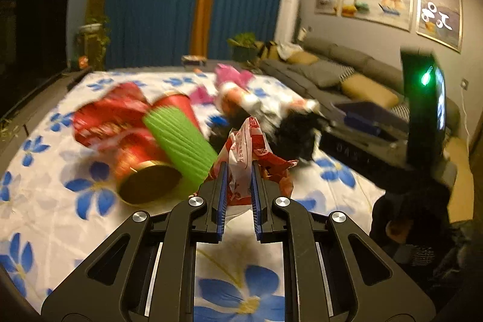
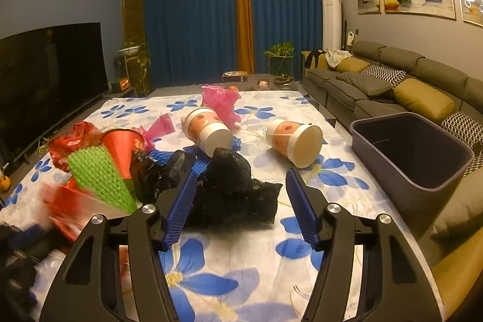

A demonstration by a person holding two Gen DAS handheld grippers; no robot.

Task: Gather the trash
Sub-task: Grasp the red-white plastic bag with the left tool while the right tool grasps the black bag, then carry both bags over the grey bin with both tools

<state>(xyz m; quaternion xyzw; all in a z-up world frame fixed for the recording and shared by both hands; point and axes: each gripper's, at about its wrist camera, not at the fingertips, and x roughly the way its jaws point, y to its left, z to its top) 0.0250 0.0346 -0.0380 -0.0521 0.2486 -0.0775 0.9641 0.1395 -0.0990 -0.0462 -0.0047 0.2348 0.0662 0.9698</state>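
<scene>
My left gripper [image 1: 239, 168] is shut on a crumpled red-and-white wrapper [image 1: 241, 141], which sticks up between its blue pads. Left of it lie a green-sleeved cup [image 1: 178, 147] and a red cup with a gold rim [image 1: 145, 174], both blurred. In the right wrist view my right gripper [image 2: 241, 174] stands open around a crumpled black plastic bag [image 2: 232, 192]. The left pad is close against the bag and the right pad is well clear of it. Two orange-and-white paper cups [image 2: 208, 129] [image 2: 297, 142] lie on their sides beyond the bag.
A flowered cloth [image 2: 211, 276] covers the table. A grey bin [image 2: 422, 186] stands at its right edge, in front of the sofa [image 2: 377, 80]. Pink wrapping [image 2: 220, 101], a red cone cup [image 2: 120, 144] and a green sleeve [image 2: 99, 174] lie at the left. A TV [image 2: 45, 74] is far left.
</scene>
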